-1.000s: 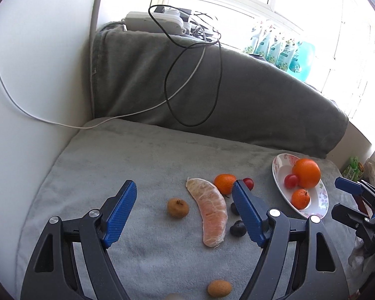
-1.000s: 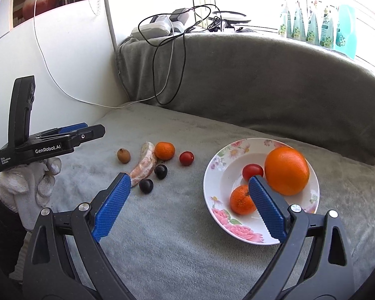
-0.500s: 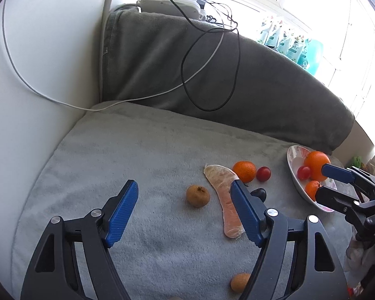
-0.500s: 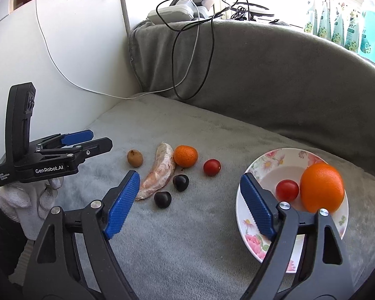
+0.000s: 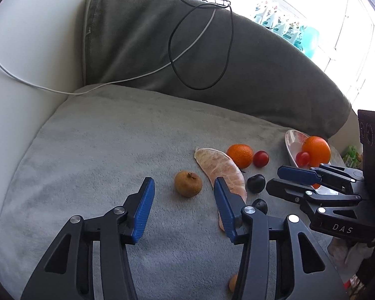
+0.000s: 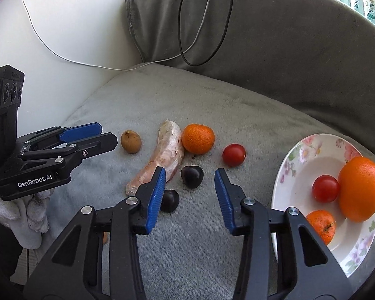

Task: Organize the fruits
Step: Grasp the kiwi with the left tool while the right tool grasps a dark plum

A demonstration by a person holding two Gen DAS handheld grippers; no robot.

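You are picking fruit off the gray cushion point(image 6: 212, 105) and putting it on the plate point(image 6: 302, 150). The plate sits to your right and holds a big orange point(image 6: 360, 187), a tomato point(image 6: 325, 188) and a small orange point(image 6: 321, 225).

Your right gripper point(image 6: 190, 195) hangs empty, jaws wide. A dark plum point(image 6: 192, 176) lies just past the tips, so it looks like the one to get. Go straight down, one finger on each side, and squeeze softly so it doesn't roll or squash. Mind the long peeled slice point(image 6: 162, 157) and the other plum point(image 6: 169, 200) close by.

Your left gripper point(image 5: 181, 200) is empty too, jaws wide, aimed near a brown fruit point(image 5: 188, 183). Keep your two grippers apart.
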